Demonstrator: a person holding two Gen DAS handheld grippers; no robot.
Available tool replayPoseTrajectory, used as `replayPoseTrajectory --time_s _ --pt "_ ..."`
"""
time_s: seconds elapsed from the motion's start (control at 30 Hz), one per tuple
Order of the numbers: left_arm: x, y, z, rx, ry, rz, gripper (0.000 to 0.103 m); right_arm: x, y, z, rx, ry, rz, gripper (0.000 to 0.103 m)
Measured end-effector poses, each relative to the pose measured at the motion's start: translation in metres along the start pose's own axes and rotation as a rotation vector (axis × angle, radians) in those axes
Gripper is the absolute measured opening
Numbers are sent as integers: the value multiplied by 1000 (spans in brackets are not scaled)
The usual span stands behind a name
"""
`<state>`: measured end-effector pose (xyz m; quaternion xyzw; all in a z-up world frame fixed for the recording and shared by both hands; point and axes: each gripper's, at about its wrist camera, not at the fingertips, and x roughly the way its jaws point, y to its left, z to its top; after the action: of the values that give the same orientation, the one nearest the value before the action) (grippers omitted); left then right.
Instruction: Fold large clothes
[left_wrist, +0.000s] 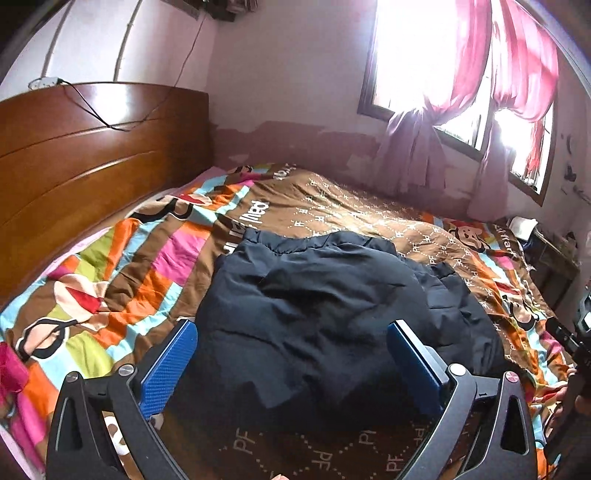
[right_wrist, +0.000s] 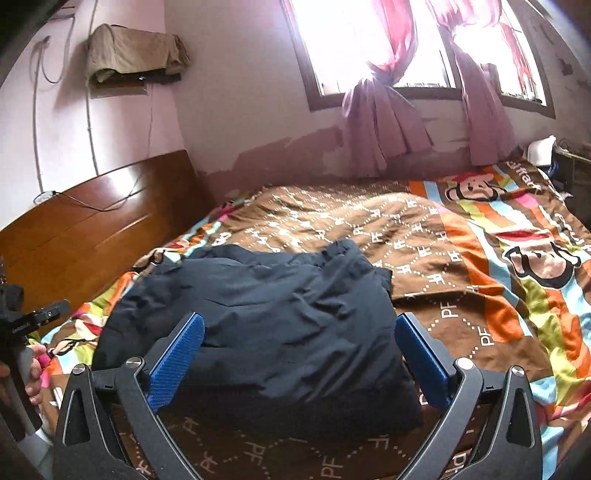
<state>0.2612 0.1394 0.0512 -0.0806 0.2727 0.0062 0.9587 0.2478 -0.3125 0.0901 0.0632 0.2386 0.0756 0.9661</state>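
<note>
Garment: one dark navy padded jacket, folded into a puffy bundle, lies on my multicoloured cartoon-print quilt near the bed's close edge.
Left gripper: my left gripper hangs above the bundle's near edge, both blue pads spread wide, nothing between them; released.
Right gripper: my right gripper hangs above the same bundle, which also shows in this view, with its blue pads spread wide and clear of the fabric; released.
Relative position: the jacket lies ahead of and below both grippers, framed between each pair of fingers, not touched.
Hand: one hand holding the left gripper's handle shows at the right wrist view's left edge.
Writing: repeated "PF" letters in white on the quilt's brown dotted-diamond field; larger white lettering further up the quilt is not readable.
Count: one jacket, two grippers, four blue pads, one glossy brown wooden headboard, two knotted pink curtains, at least two monkey faces printed on the quilt.
</note>
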Motion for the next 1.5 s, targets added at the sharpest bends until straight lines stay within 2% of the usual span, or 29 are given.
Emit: replayPoseTrajectory --time_s 0.37,0.5,1.1,1.33,1.5 --pt "-53 5 -17 -56 -39 11 103 -41 35 -6 -75 -59 98 102" --pt "-69 4 -26 -47 -57 20 103 -59 46 -10 -96 -80 117 102" --pt "-130 -8 -55 -13 -123 -4 103 -136 81 -41 -145 -157 124 102" --pt "-148 -15 -72 -9 -122 -48 103 -156 87 -58 -139 -181 117 102" --pt "-159 -18 -84 -1 -137 -48 103 -167 95 -70 -165 -179 106 102"
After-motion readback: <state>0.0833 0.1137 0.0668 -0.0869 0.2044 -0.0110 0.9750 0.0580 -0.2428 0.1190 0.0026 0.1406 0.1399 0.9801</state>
